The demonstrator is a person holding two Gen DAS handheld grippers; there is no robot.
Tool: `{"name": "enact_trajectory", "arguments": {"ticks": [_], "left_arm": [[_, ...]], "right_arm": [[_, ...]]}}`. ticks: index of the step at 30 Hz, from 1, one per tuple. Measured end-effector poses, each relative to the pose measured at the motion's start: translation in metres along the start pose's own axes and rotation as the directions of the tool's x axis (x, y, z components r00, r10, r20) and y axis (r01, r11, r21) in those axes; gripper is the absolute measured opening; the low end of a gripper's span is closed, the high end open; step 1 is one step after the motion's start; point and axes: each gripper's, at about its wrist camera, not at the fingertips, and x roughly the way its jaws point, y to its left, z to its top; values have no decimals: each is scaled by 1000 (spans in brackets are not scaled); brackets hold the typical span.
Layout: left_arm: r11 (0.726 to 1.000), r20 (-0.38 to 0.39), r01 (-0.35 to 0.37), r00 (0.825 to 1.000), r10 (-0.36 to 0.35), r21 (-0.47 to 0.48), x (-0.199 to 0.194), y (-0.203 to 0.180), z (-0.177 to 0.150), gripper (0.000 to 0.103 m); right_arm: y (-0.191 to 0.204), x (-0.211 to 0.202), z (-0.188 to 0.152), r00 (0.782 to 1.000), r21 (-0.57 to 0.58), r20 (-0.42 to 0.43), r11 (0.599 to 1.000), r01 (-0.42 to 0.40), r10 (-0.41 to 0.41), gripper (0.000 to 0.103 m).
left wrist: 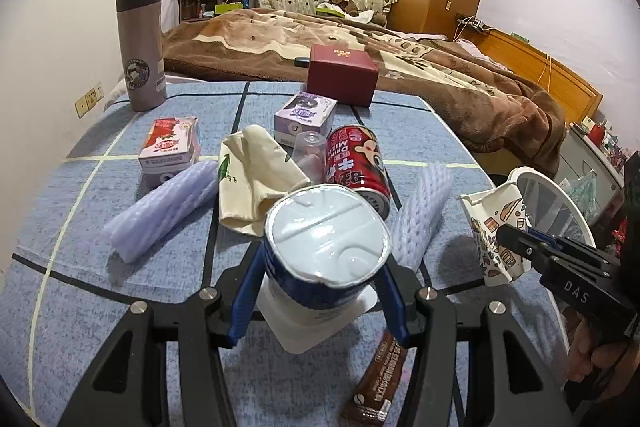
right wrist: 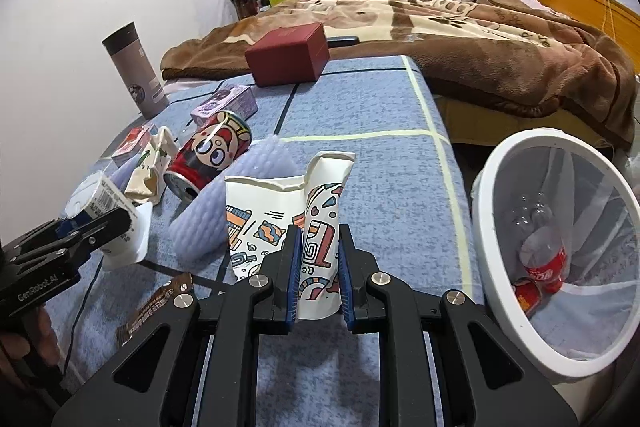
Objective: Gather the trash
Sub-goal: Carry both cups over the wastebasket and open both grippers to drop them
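Observation:
My left gripper (left wrist: 322, 263) is shut on a blue-and-white yogurt cup (left wrist: 326, 235) with a dented foil lid, held just above the blue tablecloth (left wrist: 120, 287). My right gripper (right wrist: 319, 251) is shut on a crushed, patterned paper cup (right wrist: 320, 203), which stands upright between the blue pads. In the right wrist view, the left gripper (right wrist: 104, 223) with its yogurt cup (right wrist: 94, 197) shows at the left. A white bin (right wrist: 486, 227) with a clear liner stands off the table's right edge, with a cola bottle (right wrist: 544, 255) inside.
On the cloth lie a red can (left wrist: 356, 159), two purple foam sleeves (left wrist: 160, 211) (left wrist: 424, 211), a cream cloth bag (left wrist: 248, 179), two milk cartons (left wrist: 170, 147) (left wrist: 306, 115), a clear cup (left wrist: 310, 151) and a brown sachet (left wrist: 380, 379). A thermos (left wrist: 140, 43) and red box (left wrist: 342, 75) stand at the back.

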Motion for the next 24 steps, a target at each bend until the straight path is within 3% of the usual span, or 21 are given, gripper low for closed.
{"name": "enact_trajectory", "arguments": {"ticks": [11,24], "left_arm": [[999,12,31,999,-31,40,-13,-22,2,56],[984,31,119,992,-124,135,-16,-88,15,56]], "right_arm": [[-14,-15,-1,999,35,35,999,8,-9,17],[-53,-45,-2,993,98,88,993,68,-77,17]]}}
